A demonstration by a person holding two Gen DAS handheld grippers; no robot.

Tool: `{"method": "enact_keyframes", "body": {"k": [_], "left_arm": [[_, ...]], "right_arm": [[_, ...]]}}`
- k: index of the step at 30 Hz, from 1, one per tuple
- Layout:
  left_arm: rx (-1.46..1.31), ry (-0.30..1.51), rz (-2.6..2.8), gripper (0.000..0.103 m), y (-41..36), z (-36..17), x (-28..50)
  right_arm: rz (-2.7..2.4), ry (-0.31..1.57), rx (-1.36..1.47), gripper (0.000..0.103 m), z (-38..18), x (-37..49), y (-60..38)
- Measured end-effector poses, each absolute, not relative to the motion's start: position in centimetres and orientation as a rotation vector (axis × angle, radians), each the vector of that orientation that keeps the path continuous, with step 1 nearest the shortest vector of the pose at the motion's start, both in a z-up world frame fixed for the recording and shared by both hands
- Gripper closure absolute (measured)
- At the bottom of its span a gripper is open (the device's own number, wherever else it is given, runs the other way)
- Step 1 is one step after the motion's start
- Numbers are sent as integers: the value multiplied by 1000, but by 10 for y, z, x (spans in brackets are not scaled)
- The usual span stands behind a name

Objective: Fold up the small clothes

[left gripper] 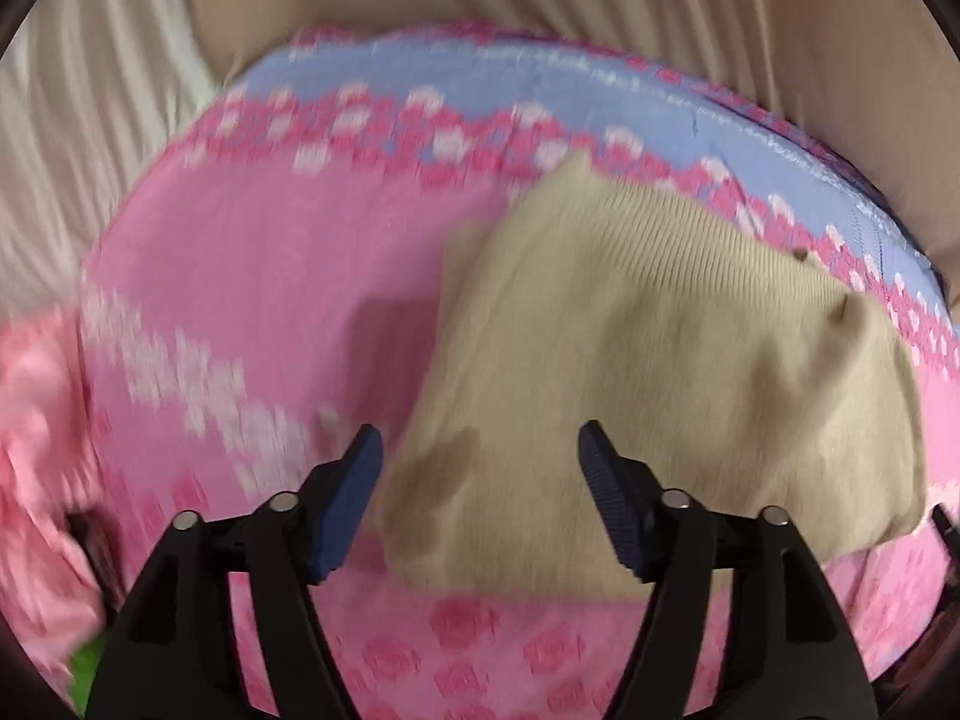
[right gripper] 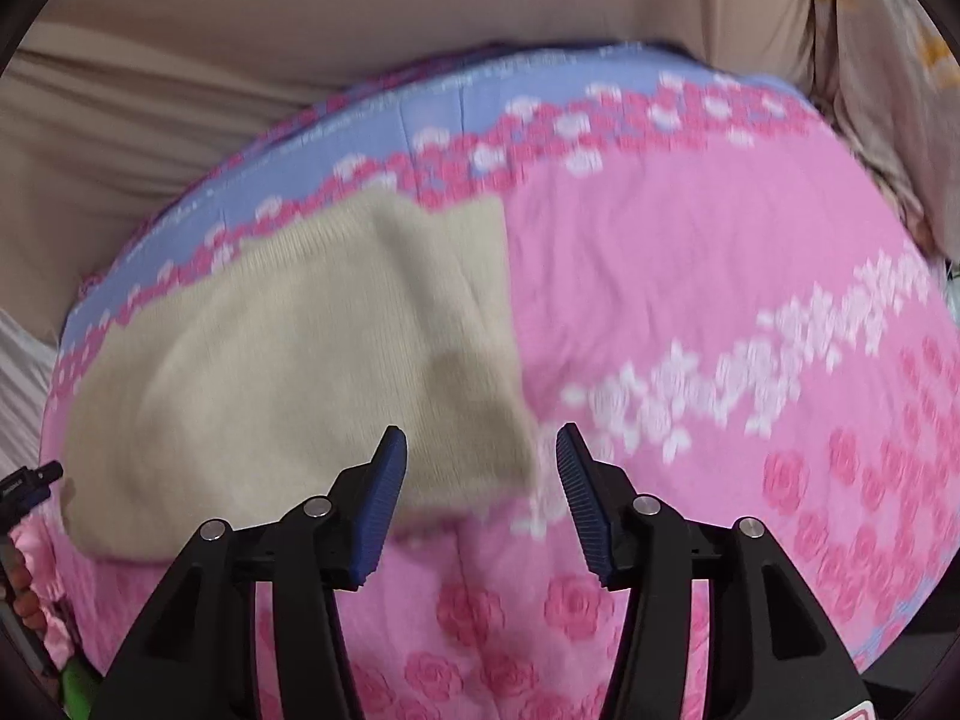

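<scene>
Both the left gripper and right gripper hover wide apart and empty above a beige knit on the pink quilt.

1. Motion blur softens both views; the printed flowers on the pink bedspread smear into blotches, worst at the left edge of the left wrist view.
2. The beige knit garment covers part of the bedspread; what kind of garment it is cannot be determined.
3. A dark patch on the garment may be shadow or stain; undetermined.
4. A green object is cut off at the frame edge; unidentifiable.
5. The bodies of the left hand-held gripper and the right hand-held gripper run out of frame below.
6. A black device at the left rim is cropped; its small label is unreadable.
</scene>
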State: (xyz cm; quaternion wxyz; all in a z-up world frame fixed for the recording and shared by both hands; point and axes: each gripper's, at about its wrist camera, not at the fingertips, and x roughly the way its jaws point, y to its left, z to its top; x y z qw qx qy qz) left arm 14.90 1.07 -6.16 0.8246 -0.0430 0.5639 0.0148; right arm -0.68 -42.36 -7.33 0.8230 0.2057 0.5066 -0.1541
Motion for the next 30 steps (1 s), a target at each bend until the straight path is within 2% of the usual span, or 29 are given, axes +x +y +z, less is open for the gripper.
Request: {"method": "enact_keyframes", "body": {"k": [3, 6, 7, 8, 9, 10, 12, 16, 18, 20, 22, 24, 26, 27, 28, 30], "left_arm": [[-210, 1260, 79, 35, 24, -85, 128], [-178, 1263, 108, 35, 21, -96, 120], [-153, 1255, 106, 40, 18, -98, 119], [-128, 1255, 97, 47, 14, -99, 119], [-102, 1256, 72, 60, 11, -101, 119], [-79, 1250, 70, 72, 8, -101, 119], [-76, 1238, 53, 87, 7, -94, 118], [-176, 1205, 8, 89, 26, -64, 109], [-182, 1220, -5, 89, 34, -62, 101], [-166, 1282, 0, 89, 38, -81, 96], [-186, 1339, 14, 88, 44, -97, 92], [-269, 1360, 16, 84, 53, -99, 91], [-306, 1309, 5, 58, 58, -87, 98], [-293, 1267, 15, 37, 58, -77, 107], [-287, 1239, 13, 28, 58, -71, 115], [-281, 1202, -14, 23, 53, -66, 142]], "right_arm": [[-296, 1099, 476, 44, -89, -1, -423], [-290, 1120, 496, 41, -105, 9, -423], [-275, 1129, 520, 41, -111, 12, -424], [-263, 1129, 535, 61, -113, 14, -424], [-240, 1140, 549, 82, -116, 16, -424], [-234, 1136, 568, 89, -114, 17, -425], [-221, 1086, 573, 91, -96, 14, -425], [-188, 1008, 524, 93, -39, -11, -422], [-167, 1070, 457, 92, -44, -20, -412], [-177, 1177, 406, 83, -70, -21, -408], [-249, 1230, 388, 77, -87, -26, -408], [-266, 1177, 444, 73, -77, -28, -414], [-304, 1099, 424, 43, -59, -22, -418], [-308, 1078, 402, 37, -54, -15, -421], [-297, 1067, 389, 32, -52, -7, -425], [-297, 1076, 388, 31, -60, 12, -435]]}}
